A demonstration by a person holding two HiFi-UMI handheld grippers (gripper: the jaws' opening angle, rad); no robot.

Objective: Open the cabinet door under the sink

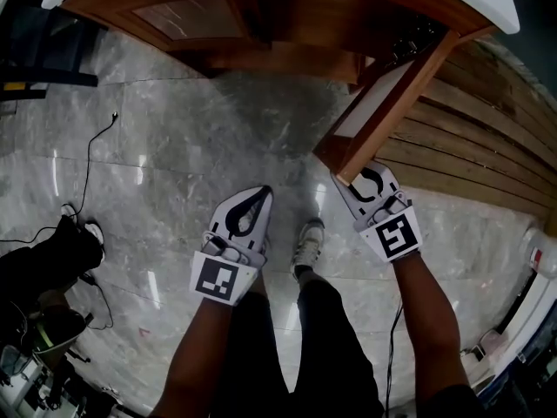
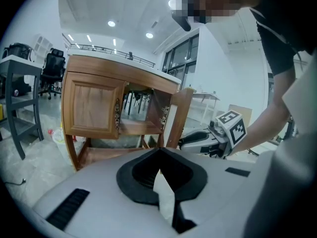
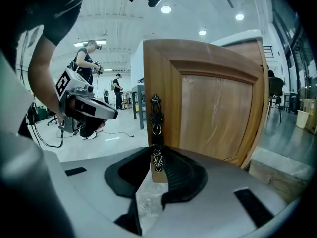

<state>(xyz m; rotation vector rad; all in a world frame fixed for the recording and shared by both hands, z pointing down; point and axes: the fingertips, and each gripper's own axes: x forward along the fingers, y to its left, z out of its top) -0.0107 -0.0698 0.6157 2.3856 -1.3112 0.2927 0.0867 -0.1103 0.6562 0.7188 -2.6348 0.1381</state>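
Right gripper view, right gripper (image 3: 157, 155) fingers clamped on cabinet door (image 3: 218, 108), bottom edge hidden, left gripper (image 2: 159, 150) fingers closed, empty.

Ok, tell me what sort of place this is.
Likely a large open lab or office hall, not a home: the brown wooden sink cabinet stands free on a polished grey stone floor, with black office chairs and recessed ceiling lights around.

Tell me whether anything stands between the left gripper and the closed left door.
Nothing visible: only bare floor lies between the left gripper and the closed left door. The right gripper grips the open right door.
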